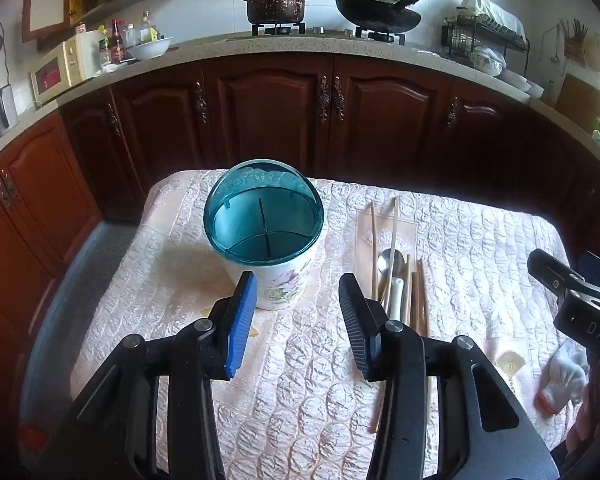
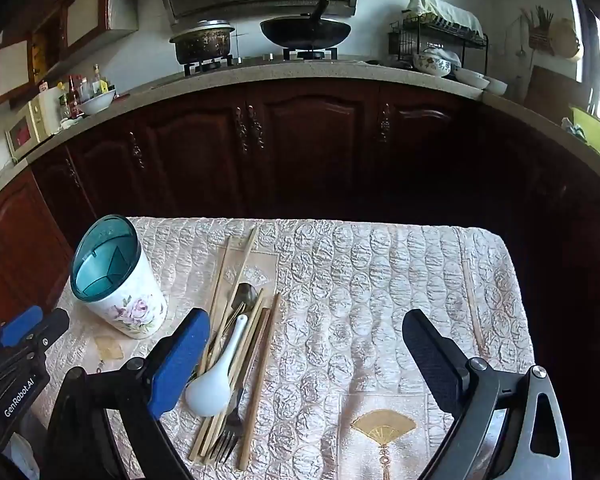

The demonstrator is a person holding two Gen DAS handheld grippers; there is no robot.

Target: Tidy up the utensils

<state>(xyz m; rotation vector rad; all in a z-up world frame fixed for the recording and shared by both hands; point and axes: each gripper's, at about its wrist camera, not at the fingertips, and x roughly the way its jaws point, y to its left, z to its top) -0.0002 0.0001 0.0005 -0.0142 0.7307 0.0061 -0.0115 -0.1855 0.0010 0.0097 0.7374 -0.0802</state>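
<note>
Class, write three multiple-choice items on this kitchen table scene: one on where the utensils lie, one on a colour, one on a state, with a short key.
1. Where do the loose utensils lie, seen from the right wrist camera?
A. On the cloth to the right of the holder
B. Inside the holder
C. On the kitchen counter

2. What colour is the holder's rim?
A. Red
B. Teal
C. Yellow

3. What is the state of the right gripper?
A. Shut on a spoon
B. Shut on chopsticks
C. Open, holding nothing

Key:
1 A: the chopsticks, white spoon and fork lie flat on the tablecloth, right of the utensil holder.
2 B: the rim is see-through teal over a white flowered body.
3 C: the right gripper stands wide apart over bare cloth, with the utensils outside its blue finger.
</note>
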